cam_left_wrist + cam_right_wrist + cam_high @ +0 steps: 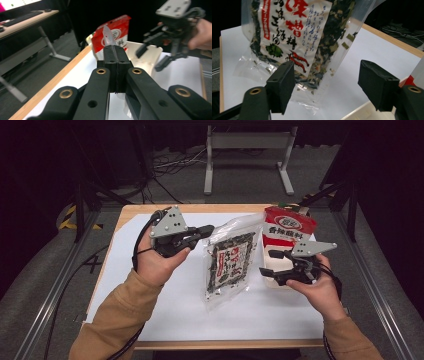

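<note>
Jaws of the left gripper [209, 229] are clenched on the top edge of a clear bag of dried greens [229, 262], whose thin plastic lip pokes up between the closed black pads in the left gripper view. The bag hangs from that pinch, tilted, its lower end on or just above the white sheet [150, 305] that covers the wooden table [131, 210]; which of the two I cannot tell.

On the bag's white label, large red brush characters run across the top, with columns of small blue writing and a red strip of white characters at one side; a small green leaf and red chilli drawing sit lower down. None of the small writing can be read.

Released and spread wide, the right gripper [268, 262] has nothing between its pads; it sits just beside the bag's right edge. In the right gripper view the bag hangs beyond the open jaws.

Behind it, a red and white pouch [286, 232] stands in a cream tray [295, 247], bearing a red oval logo and bold dark characters on a white band.
</note>
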A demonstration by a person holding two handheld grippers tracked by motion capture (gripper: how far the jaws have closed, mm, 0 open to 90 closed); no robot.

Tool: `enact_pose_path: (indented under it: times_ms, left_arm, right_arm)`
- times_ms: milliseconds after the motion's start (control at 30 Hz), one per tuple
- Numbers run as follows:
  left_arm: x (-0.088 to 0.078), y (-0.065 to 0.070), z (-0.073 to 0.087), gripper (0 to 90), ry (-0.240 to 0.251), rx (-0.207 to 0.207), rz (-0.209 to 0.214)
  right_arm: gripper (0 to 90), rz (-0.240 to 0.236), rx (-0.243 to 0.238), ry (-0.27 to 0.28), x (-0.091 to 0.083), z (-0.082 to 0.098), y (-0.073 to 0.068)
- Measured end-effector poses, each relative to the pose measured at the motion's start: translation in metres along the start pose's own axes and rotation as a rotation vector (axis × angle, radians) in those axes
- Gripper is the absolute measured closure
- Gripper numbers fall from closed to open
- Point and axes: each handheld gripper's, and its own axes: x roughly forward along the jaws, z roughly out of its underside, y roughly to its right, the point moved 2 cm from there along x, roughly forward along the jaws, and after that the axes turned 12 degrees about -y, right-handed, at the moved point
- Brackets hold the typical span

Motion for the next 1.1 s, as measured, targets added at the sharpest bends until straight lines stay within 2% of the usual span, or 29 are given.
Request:
enact_pose_path:
  times_ms: [133,267,300,333,433,567,733,867,967,1100]
  left_arm:
    - [-0.001,0.004,-0.002,90.0,0.01,0.023,0.023]
    - [-0.005,0.01,-0.005,90.0,0.04,0.06,0.049]
    - [-0.007,0.012,-0.007,90.0,0.046,0.079,0.063]
    - [-0.007,0.012,-0.007,90.0,0.046,0.079,0.063]
    - [-0.01,0.018,-0.011,90.0,0.07,0.114,0.078]
    - [-0.011,0.02,-0.011,90.0,0.077,0.112,0.096]
    - [-0.011,0.019,-0.01,90.0,0.092,0.098,0.106]
    - [-0.013,0.018,-0.01,90.0,0.102,0.088,0.107]
    - [-0.013,0.017,-0.007,90.0,0.095,0.084,0.106]
    - [-0.013,0.015,-0.003,90.0,0.095,0.069,0.104]
  right_arm:
    - [27.5,-0.002,0.003,-0.003,0.004,-0.001,0.004]
    - [26.5,-0.023,0.012,-0.005,0.008,-0.004,0.011]
    - [26.1,-0.024,0.012,-0.003,0.009,-0.005,0.012]
    - [26.1,-0.024,0.012,-0.003,0.009,-0.005,0.012]
    - [25.3,-0.057,-0.006,0.018,0.011,-0.007,0.011]
    - [25.2,-0.105,-0.05,0.044,0.014,-0.012,0.003]
    - [29.9,-0.169,-0.099,0.073,0.015,-0.021,-0.008]
    - [32.0,-0.193,-0.106,0.07,0.019,-0.024,-0.009]
    - [32.2,-0.232,-0.097,0.066,0.029,-0.023,-0.008]
    - [34.4,-0.258,-0.095,0.073,0.042,-0.021,-0.009]
